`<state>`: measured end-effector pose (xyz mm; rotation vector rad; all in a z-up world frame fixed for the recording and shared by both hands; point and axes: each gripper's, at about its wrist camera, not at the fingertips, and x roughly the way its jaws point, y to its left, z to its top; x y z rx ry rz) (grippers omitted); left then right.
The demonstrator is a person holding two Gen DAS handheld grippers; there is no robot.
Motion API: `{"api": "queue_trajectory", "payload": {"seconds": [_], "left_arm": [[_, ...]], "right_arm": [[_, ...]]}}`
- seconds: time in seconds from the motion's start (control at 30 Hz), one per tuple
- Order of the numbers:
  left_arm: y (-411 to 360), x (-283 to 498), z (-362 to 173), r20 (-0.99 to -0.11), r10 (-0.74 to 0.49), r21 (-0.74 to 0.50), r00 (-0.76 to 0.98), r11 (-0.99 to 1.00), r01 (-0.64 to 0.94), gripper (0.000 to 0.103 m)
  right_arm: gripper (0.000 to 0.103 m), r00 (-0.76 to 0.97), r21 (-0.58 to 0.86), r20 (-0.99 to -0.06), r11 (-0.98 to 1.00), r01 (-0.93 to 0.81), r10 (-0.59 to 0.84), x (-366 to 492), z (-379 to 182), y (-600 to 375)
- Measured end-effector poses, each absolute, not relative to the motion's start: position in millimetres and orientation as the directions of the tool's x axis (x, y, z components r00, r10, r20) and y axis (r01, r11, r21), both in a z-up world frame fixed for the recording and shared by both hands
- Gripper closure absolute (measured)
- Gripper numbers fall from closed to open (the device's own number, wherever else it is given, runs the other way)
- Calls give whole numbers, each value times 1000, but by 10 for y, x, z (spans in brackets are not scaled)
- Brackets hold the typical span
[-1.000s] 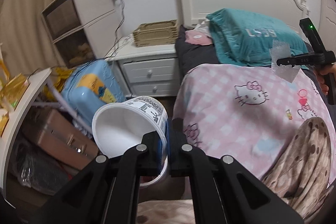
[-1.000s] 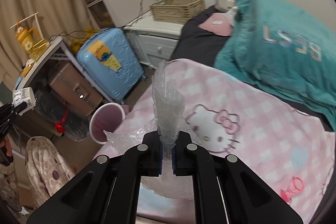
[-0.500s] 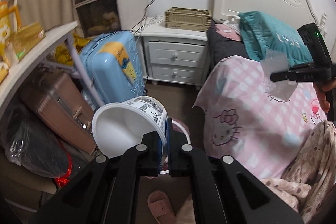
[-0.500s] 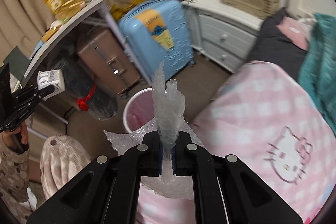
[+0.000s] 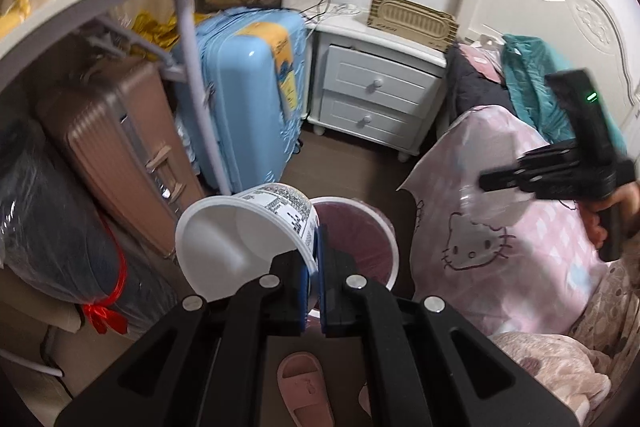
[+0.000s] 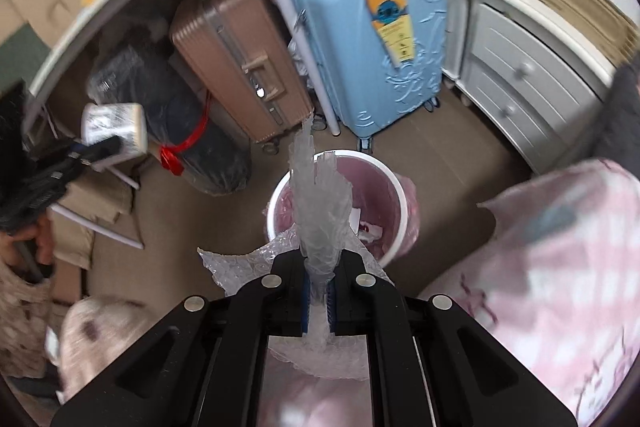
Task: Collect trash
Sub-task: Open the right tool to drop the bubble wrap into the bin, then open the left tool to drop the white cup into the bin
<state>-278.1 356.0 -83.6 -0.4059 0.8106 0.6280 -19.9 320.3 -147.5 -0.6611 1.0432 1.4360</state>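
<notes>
Now pinching the rim of a white printed paper tub between the pressed-together pads of the left gripper, mouth tipped toward the camera, just above and in front of the white bin lined with a pink bag. Clamping a crumpled sheet of clear bubble wrap in the right gripper, jaws squeezed onto its gathered middle, one end sticking up over the bin, the rest spilling out below the fingers. Showing some scraps already lying inside the liner. Standing behind the bin: a light blue suitcase, a bronze suitcase under a white shelf leg, a white nightstand. Lying on the floor near the left gripper, a pink slipper. Draping at right, a pink cartoon-cat blanket.
</notes>
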Motion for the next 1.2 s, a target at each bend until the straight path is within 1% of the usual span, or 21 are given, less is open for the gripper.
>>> {"api": "queue_trajectory", "payload": {"seconds": [0.13,0.23,0.3,0.4,0.43,0.47,0.5,0.53,0.57,0.6,0.63,0.67,0.73,0.9,1.0,1.07,1.2], "left_arm": [[3666,-2858,-937,-783,356,-112,511,727,-677,99],[3710,-2897,-975,-788,364,-108,497,713,-693,99],[3740,-2925,-1002,-793,365,-109,488,703,-703,99],[3791,-2958,-1038,-798,376,-98,470,690,-718,99],[3808,-2966,-1052,-801,379,-93,463,685,-722,99],[3820,-2976,-1066,-804,379,-93,459,682,-725,99],[3834,-2984,-1082,-807,377,-95,456,678,-729,99],[3846,-2987,-1100,-810,374,-97,453,675,-731,99],[3853,-2989,-1114,-811,373,-97,450,674,-732,99],[3856,-2978,-1126,-814,370,-95,448,675,-732,99],[3859,-2963,-1137,-816,368,-93,446,677,-730,99],[3863,-2943,-1146,-817,366,-93,445,679,-728,99],[3865,-2901,-1160,-817,362,-95,448,683,-724,99],[3868,-2790,-1176,-812,358,-100,460,693,-714,99],[3848,-2748,-1181,-814,354,-99,462,698,-709,99],[3838,-2719,-1181,-816,347,-100,463,704,-703,99],[3818,-2627,-1201,-820,337,-87,464,726,-682,99]], "right_arm": [[98,-181,226,-901,71,-971,394,-298,-2063,3658],[98,-208,254,-917,98,-962,339,-344,-2501,3926],[98,-207,249,-928,103,-963,309,-404,-2775,4086],[93,-175,217,-941,119,-969,291,-442,-3026,4196],[86,-171,212,-944,123,-970,283,-445,-3095,4221],[68,-162,203,-948,128,-971,276,-450,-3163,4247],[60,-153,194,-949,128,-973,276,-453,-3194,4268],[46,-141,182,-949,122,-976,283,-463,-3210,4273],[35,-133,172,-948,114,-979,289,-478,-3217,4281],[30,-112,148,-948,103,-984,297,-486,-3191,4277],[22,-84,119,-949,98,-988,305,-483,-3152,4261],[17,-65,99,-947,95,-991,315,-473,-3117,4249],[12,-55,89,-938,83,-993,344,-436,-3020,4195],[9,-43,74,-932,74,-995,360,-301,-2863,4089],[9,-10,36,-935,67,-997,355,-244,-2795,4038],[9,-13,41,-932,70,-997,361,-212,-2721,3987],[9,-43,83,-907,77,-994,419,-121,-2424,3771]]}}
